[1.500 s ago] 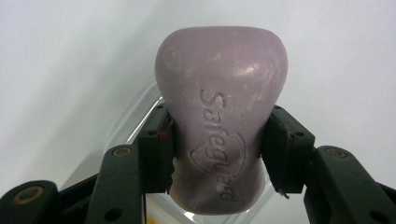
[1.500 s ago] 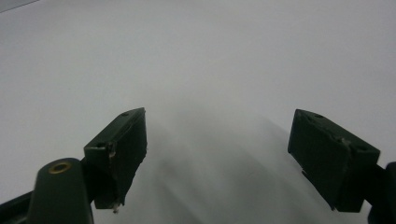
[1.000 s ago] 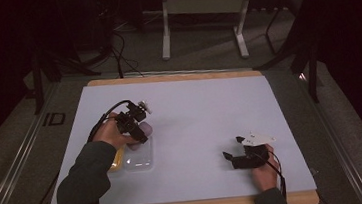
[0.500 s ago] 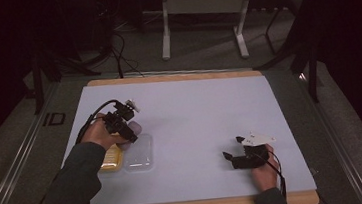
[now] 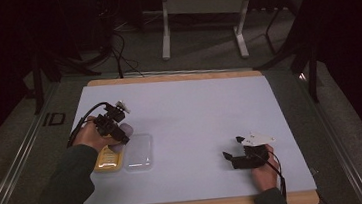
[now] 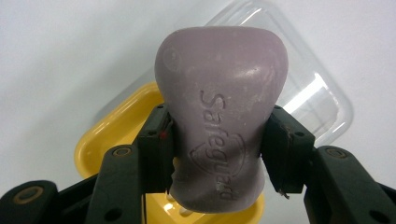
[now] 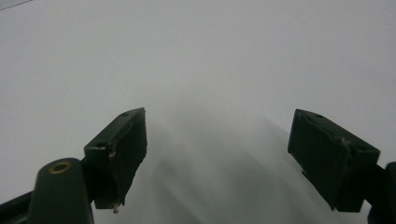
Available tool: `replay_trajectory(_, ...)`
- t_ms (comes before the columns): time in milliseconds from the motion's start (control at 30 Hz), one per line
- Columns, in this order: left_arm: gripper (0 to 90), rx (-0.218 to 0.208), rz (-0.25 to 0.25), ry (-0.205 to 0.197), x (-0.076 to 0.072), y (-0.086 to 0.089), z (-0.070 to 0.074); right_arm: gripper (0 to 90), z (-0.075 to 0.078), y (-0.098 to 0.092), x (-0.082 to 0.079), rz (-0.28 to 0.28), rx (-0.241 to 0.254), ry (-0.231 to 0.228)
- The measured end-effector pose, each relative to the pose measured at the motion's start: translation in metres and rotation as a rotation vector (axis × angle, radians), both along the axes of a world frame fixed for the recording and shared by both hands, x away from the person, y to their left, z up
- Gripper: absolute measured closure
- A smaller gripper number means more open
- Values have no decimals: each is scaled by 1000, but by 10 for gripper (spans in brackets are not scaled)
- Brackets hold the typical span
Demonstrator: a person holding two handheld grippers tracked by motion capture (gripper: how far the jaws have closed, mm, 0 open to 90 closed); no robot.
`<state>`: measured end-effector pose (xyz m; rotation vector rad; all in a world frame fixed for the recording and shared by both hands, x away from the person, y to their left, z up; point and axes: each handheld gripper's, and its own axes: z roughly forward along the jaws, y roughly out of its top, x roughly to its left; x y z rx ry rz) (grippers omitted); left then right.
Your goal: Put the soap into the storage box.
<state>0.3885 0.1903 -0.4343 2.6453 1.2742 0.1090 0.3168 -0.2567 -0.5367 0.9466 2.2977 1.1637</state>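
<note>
Soap bar (image 6: 219,116), purple and stamped Safeguard, sits clamped in the left gripper (image 6: 217,149) above the yellow dish (image 5: 108,159), hiding much of its inside; half a second ago it was farther from the clear lid (image 5: 139,151). Right gripper (image 7: 224,154) gapes, holding nothing.

1. The purple soap bar (image 6: 219,116) is rounded and waisted, stamped "Safeguard", and clamped at its narrow middle, above the dish.
2. The yellow soap dish (image 5: 108,158) lies open on the white table near its left side.
3. The clear lid (image 5: 139,151) lies flat, touching the dish's right edge.
</note>
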Motion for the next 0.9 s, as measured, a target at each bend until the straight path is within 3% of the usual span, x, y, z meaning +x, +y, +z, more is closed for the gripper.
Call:
replay_trajectory(733,497,-13,67,29,-9,24,-16,192,0,0,0,0,-5,-4)
replay_trajectory(900,497,-11,112,42,-10,35,-22,192,0,1,0,2,-6,-4)
